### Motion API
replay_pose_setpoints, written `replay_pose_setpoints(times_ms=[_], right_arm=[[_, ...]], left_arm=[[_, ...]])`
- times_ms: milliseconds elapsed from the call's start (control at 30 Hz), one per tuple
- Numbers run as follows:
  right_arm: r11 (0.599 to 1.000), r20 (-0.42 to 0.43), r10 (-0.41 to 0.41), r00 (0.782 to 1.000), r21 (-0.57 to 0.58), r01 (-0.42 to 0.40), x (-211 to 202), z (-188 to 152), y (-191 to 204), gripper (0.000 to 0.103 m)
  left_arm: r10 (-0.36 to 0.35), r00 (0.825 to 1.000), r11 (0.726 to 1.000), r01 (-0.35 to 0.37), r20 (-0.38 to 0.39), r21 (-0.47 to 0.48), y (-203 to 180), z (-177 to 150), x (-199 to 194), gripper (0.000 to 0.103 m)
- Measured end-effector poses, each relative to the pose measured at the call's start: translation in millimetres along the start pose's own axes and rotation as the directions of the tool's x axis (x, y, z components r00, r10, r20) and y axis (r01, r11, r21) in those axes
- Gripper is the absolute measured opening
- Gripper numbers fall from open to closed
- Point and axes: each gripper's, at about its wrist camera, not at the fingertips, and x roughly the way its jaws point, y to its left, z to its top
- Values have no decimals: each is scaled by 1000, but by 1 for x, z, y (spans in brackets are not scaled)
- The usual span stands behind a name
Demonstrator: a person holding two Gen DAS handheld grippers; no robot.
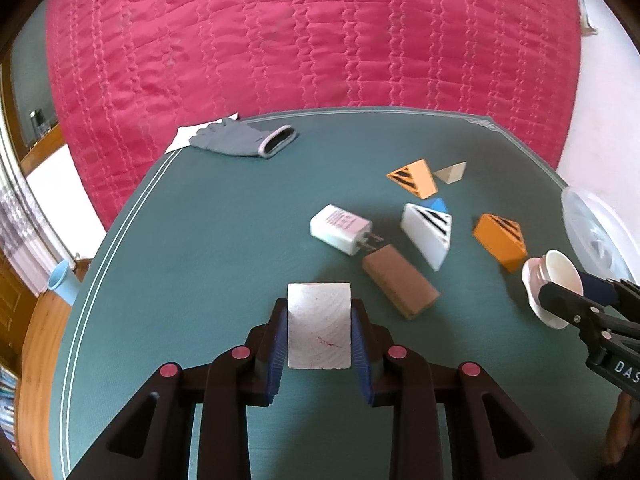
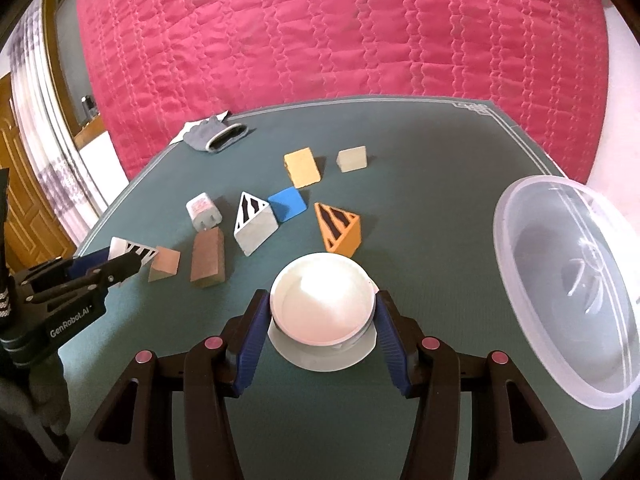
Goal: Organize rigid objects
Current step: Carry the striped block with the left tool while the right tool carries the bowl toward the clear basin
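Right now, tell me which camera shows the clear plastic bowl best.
The right wrist view. There the clear plastic bowl shows nearly whole at the right, rim and hollow inside both plain. The left wrist view catches only a cut-off slice of it at the right edge, beyond the right gripper.

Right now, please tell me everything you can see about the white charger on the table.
The charger is a small white block with rounded edges, plastic by its look. Two metal prongs stick out of one end, and grey print covers its broad upper face. It lies flat on the green table, loose, with no hand-held gripper on it. The prongs point toward the brown block, and their tips come very close to it; I cannot tell whether they touch. The white striped wedge lies beside it, apart.
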Motion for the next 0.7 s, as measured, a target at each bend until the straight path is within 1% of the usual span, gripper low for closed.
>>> replay_pose_setpoints(times_ms=[300, 700], right_arm=[[1000, 34, -24, 999, 20, 23, -15, 1, -15, 54], [996, 69, -79, 994, 56, 75, -36, 3, -45, 54]], left_arm=[[-37, 999, 998, 35, 29, 51, -29, 9, -9, 31], [-82, 995, 989, 75, 54, 127, -72, 19, -17, 31]])
